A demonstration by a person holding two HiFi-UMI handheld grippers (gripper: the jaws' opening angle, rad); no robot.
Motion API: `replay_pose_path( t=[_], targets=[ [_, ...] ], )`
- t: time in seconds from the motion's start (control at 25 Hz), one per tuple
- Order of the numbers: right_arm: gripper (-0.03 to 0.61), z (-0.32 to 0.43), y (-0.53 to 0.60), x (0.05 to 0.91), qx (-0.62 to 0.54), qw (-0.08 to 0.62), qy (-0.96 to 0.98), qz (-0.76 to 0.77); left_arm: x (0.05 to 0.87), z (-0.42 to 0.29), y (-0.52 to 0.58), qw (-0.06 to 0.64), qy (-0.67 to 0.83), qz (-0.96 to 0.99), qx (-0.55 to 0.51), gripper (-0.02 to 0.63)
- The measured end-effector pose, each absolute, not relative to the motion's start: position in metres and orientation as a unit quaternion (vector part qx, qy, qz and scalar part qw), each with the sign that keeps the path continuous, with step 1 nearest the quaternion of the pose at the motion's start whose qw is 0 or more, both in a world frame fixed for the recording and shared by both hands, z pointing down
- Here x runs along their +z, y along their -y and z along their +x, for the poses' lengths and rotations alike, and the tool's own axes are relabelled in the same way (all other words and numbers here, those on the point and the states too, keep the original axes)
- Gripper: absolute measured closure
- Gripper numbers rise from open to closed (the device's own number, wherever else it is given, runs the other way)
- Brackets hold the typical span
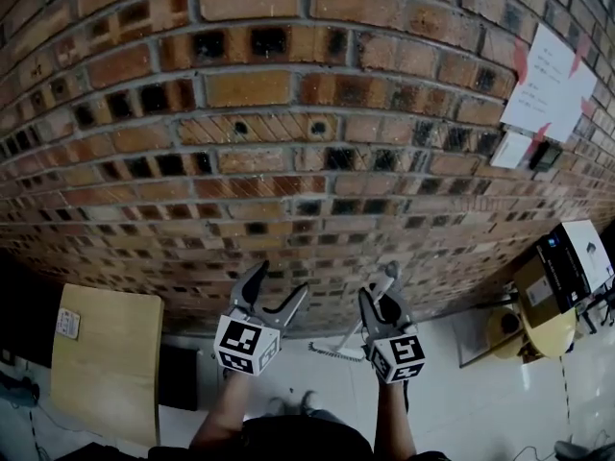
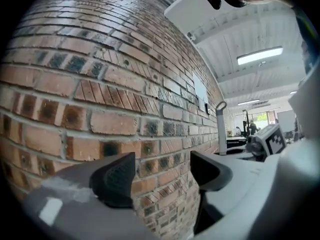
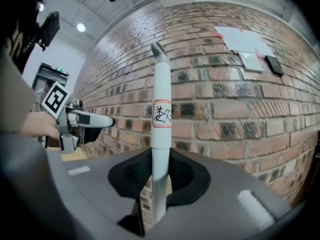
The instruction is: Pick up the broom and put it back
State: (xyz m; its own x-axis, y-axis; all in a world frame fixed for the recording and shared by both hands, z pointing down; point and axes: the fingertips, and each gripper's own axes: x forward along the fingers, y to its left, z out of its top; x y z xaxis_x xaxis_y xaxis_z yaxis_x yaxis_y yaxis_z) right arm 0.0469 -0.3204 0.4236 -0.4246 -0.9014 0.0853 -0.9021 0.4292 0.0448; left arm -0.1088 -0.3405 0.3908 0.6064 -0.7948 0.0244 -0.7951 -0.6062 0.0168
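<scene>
Brick wall [image 1: 288, 113] ahead, broom [image 3: 161, 89] in our grip.
Our right tongs [image 3: 160, 174] clamp its white handle just before the wall; our left tongs [image 2: 162, 171] gape empty, facing the same wall.

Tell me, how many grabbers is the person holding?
2. The left gripper, open and empty, faces the brick wall; the right gripper, just beside it, is shut on the white broom handle. No others show.

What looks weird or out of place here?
Nothing really stands out. The right tool is shut on the white broom handle, and the left tool is open and empty, facing the brick wall.
</scene>
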Motion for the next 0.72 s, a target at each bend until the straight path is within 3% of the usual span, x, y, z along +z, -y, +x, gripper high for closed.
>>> replay_pose_path(
  t=[0.44,0.72],
  targets=[
    [0.503,0.0,0.302,0.311,-0.015,-0.015,0.878,0.477,0.31,-0.161,0.324,-0.049,0.528,0.847,-0.046,0.257],
    [0.502,-0.024,0.297,0.28,-0.042,-0.038,0.886,0.461,0.304,-0.177,0.317,-0.053,0.544,0.837,-0.035,0.249]
  ],
)
